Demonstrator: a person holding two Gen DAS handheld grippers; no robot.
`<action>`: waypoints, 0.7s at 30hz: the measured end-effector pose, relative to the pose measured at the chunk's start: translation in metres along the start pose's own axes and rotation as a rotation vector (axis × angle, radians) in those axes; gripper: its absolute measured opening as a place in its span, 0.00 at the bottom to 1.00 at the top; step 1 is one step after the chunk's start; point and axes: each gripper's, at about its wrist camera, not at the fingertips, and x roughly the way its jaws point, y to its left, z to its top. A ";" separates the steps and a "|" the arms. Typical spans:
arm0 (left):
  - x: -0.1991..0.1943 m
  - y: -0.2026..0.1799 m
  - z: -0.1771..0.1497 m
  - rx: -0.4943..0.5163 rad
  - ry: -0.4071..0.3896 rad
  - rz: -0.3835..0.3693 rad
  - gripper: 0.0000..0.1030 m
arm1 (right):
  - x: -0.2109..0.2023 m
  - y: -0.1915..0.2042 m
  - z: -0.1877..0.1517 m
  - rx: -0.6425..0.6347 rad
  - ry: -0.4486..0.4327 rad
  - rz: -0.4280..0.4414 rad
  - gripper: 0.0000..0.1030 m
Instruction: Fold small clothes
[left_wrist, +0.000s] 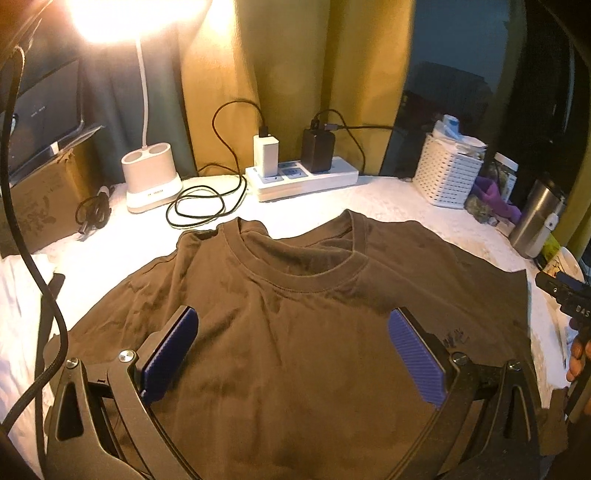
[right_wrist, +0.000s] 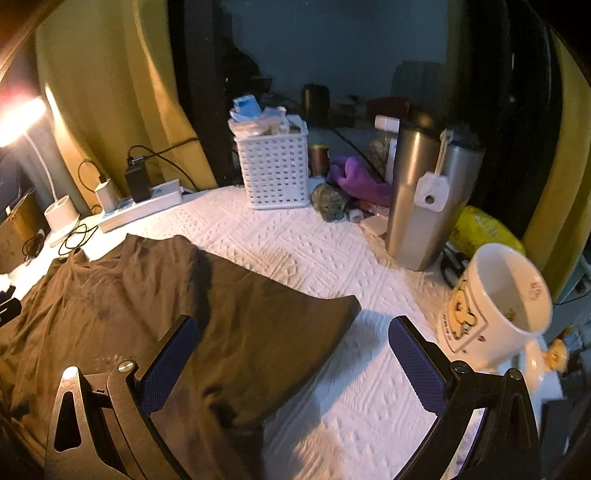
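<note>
- The white quilted cloth (right_wrist: 332, 251) covers the table, giving a clean surface for folding.
- The brown T-shirt (left_wrist: 295, 325) lies spread flat on it, collar toward the lamp (left_wrist: 147, 177), likely laid out ready for a first fold.
- The left gripper (left_wrist: 293, 350) hangs over the chest, jaws wide and empty.
- The right gripper (right_wrist: 295, 362) straddles the sleeve edge, jaws apart, gripping nothing.
- The mug (right_wrist: 491, 314) stands just beside the right gripper, clear of the shirt.

Along the back of the white quilted cloth (right_wrist: 295, 236) we see a lit desk lamp (left_wrist: 149, 173), a power strip (left_wrist: 303, 177) with two chargers, a white basket (right_wrist: 273, 166), a steel tumbler (right_wrist: 417, 199) and a cartoon mug (right_wrist: 491, 306).
</note>
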 end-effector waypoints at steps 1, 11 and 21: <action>0.003 0.001 0.002 -0.003 0.004 0.004 0.99 | 0.006 -0.003 0.001 0.005 0.013 0.002 0.88; 0.025 0.013 0.011 -0.036 0.024 0.033 0.99 | 0.060 -0.013 0.002 0.023 0.120 0.046 0.78; 0.024 0.026 0.008 -0.053 0.011 0.024 0.99 | 0.074 -0.007 0.005 0.009 0.150 0.081 0.18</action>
